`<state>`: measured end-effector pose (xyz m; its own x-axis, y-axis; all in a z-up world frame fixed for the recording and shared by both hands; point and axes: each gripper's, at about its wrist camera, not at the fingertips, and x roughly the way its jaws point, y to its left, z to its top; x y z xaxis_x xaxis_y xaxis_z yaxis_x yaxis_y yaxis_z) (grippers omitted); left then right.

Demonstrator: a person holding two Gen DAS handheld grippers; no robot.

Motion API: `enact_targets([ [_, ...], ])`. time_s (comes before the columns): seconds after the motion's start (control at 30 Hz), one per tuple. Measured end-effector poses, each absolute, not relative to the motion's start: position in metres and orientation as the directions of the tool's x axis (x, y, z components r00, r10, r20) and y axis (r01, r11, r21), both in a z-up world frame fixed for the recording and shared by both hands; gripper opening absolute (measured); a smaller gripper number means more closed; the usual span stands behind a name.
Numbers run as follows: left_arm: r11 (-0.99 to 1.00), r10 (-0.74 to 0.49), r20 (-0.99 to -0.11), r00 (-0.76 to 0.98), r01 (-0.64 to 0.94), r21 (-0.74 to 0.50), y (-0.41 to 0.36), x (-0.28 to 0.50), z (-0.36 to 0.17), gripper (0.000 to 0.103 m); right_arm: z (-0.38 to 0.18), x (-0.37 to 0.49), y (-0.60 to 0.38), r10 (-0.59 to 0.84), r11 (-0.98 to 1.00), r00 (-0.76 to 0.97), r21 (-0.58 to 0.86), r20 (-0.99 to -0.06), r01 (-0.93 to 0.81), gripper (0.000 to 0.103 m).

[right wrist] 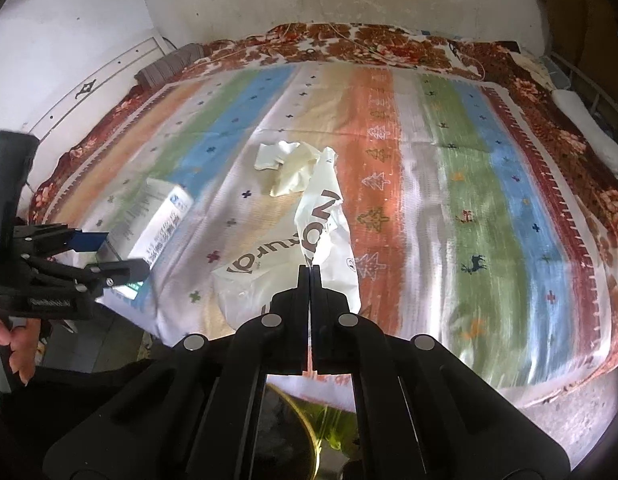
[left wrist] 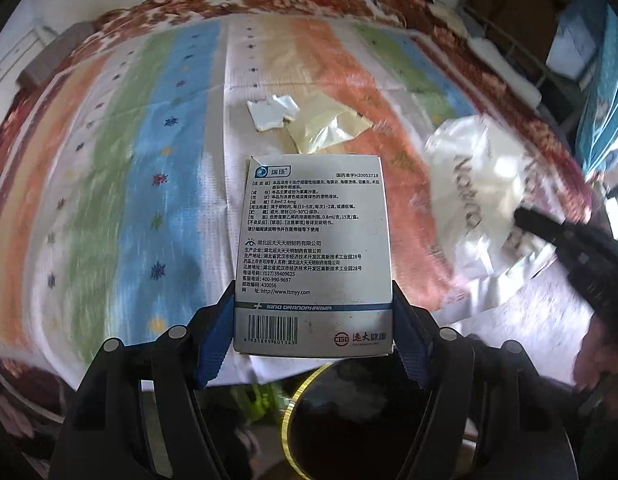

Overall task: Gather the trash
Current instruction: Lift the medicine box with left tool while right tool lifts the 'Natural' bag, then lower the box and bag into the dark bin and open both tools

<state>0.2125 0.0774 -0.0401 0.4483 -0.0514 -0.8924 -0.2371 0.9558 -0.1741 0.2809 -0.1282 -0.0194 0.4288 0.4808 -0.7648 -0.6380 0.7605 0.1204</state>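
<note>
My left gripper [left wrist: 313, 320] is shut on a white medicine box [left wrist: 313, 240], its blue pads pressing both long sides; the box is lifted above the striped blanket [left wrist: 169, 160]. The right wrist view shows that gripper [right wrist: 109, 254] and box [right wrist: 157, 220] at the left. My right gripper [right wrist: 310, 272] is shut on a white plastic bag [right wrist: 301, 232] with brown lettering, which hangs from the closed jaws. In the left wrist view the bag [left wrist: 481, 196] and right gripper [left wrist: 523, 216] are at the right. A crumpled white paper [left wrist: 273, 112] and a yellowish wrapper [left wrist: 325, 128] lie on the blanket.
A black bin with a gold rim [left wrist: 305, 388] stands below the bed's near edge, something green beside it. The same bin [right wrist: 293, 404] shows under my right gripper. A person's hand [right wrist: 13, 332] holds the left gripper's handle. A white wall runs behind the bed.
</note>
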Motion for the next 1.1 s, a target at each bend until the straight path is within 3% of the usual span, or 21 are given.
enact_targets([
  [0.2, 0.926, -0.112, -0.845, 0.522, -0.253, -0.279, 0.067, 0.193, -0.02, 0.07, -0.004, 0.243, -0.132, 0.495, 0.749, 0.443, 0.108, -0.748, -0.654, 0.0],
  [0.37, 0.858, -0.267, -0.789, 0.553, -0.236, -0.455, 0.073, 0.171, -0.01, 0.07, 0.002, 0.214, -0.14, 0.508, 0.747, 0.439, 0.126, -0.741, -0.653, 0.0],
  [1.1, 0.865, -0.209, -0.742, 0.637, -0.234, -0.444, 0.035, 0.08, -0.009, 0.07, 0.0, 0.13, -0.174, 0.601, 0.704, 0.397, 0.226, -0.693, -0.673, 0.0],
])
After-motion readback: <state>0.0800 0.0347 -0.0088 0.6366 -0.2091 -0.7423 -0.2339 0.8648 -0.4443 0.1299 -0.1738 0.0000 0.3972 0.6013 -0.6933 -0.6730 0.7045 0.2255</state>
